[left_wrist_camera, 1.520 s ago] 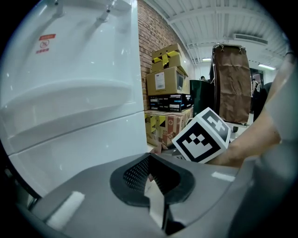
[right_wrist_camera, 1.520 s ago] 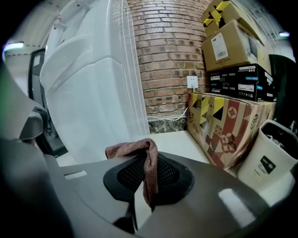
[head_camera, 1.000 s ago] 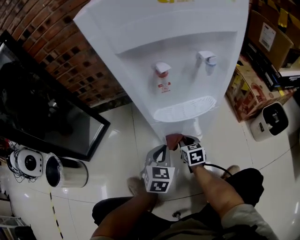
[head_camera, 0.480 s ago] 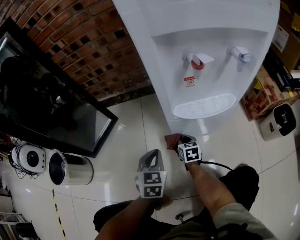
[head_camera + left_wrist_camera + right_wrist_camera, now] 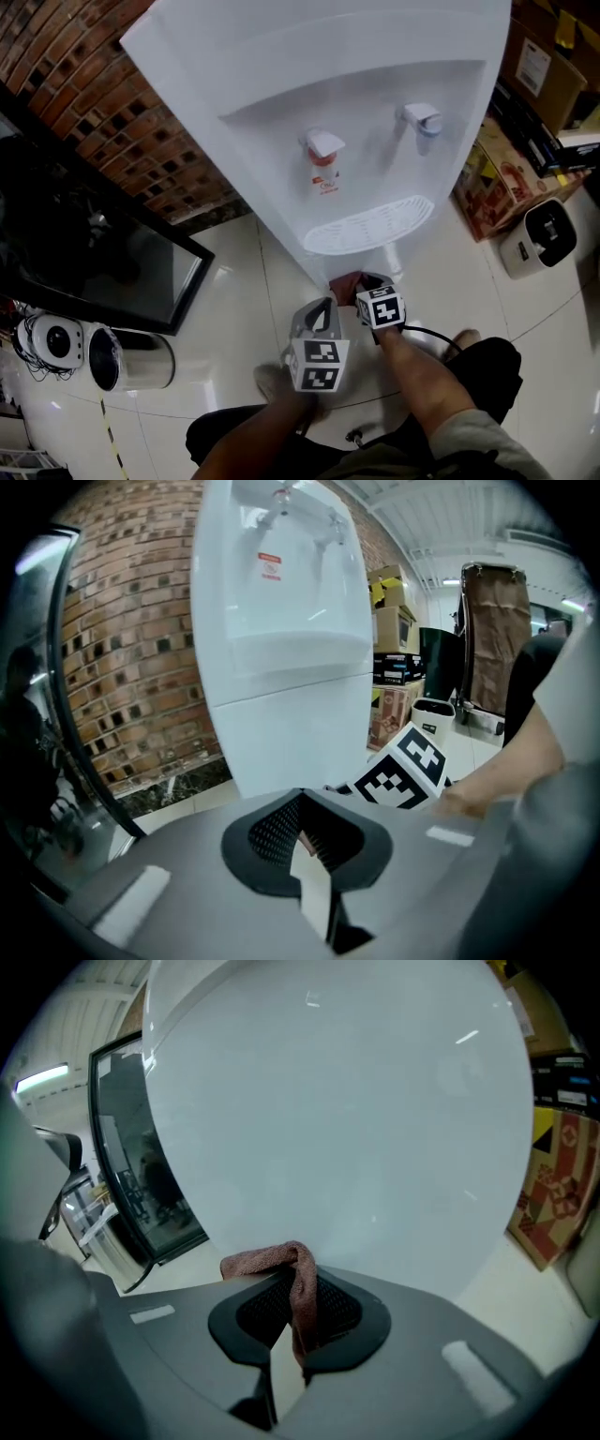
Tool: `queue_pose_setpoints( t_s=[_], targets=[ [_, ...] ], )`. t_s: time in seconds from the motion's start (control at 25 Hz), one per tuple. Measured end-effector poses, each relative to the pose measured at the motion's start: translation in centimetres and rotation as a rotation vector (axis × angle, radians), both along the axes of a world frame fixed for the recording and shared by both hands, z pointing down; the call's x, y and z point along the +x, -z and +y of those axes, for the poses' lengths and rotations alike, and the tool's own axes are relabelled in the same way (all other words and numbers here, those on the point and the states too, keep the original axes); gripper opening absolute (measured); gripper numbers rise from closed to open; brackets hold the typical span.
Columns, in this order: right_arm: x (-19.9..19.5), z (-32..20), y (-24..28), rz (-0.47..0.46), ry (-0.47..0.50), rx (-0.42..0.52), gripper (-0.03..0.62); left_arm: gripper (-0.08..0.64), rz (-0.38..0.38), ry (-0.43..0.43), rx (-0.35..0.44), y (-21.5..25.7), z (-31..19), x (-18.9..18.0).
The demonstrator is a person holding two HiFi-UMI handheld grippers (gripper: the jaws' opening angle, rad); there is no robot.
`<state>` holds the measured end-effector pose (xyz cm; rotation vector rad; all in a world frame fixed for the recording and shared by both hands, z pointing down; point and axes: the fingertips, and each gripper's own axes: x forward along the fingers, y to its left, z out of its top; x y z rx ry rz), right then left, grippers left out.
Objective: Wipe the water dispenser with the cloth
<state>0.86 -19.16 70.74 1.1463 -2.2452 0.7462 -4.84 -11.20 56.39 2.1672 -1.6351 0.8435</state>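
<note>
Low before water dispenser [image 5: 281,66], right tongs [image 5: 298,1321] pinched on cloth [image 5: 258,1262], left tongs [image 5: 305,834] closed, empty

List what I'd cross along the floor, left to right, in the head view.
Round white device with cables → metal bin → left tongs → right tongs pinching the cloth → small white appliance.

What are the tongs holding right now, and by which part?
Right tongs pinch the brown cloth by a bunched fold. Left tongs shut, empty.

Storeroom — brick wall [image 5: 103,103], stacked cartons [image 5: 511,183], water dispenser [image 5: 281,66], tiled floor [image 5: 234,291]
</note>
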Motion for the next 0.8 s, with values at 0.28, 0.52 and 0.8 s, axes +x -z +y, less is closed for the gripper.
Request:
queue_pose_setpoints(
  t_s=[0.28, 0.52, 0.8],
  targets=[
    [11.7, -3.4, -0.8, -0.004, -0.231, -0.014, 0.048, 0.000, -0.006, -0.112, 0.006, -1.1, -3.6, 8.6],
    [16.4, -5.4, -0.6, -0.003, -0.278, -0.017, 0.048, 0.000, 0.021, -0.156, -0.013, -2.7, -6.2, 15.3],
    [16.2, -5.4, -0.5, -0.034, -0.177, -0.007, 0.049, 0.000, 0.058, -0.154, -0.020, -3.8, -8.4, 19.5]
  ],
)
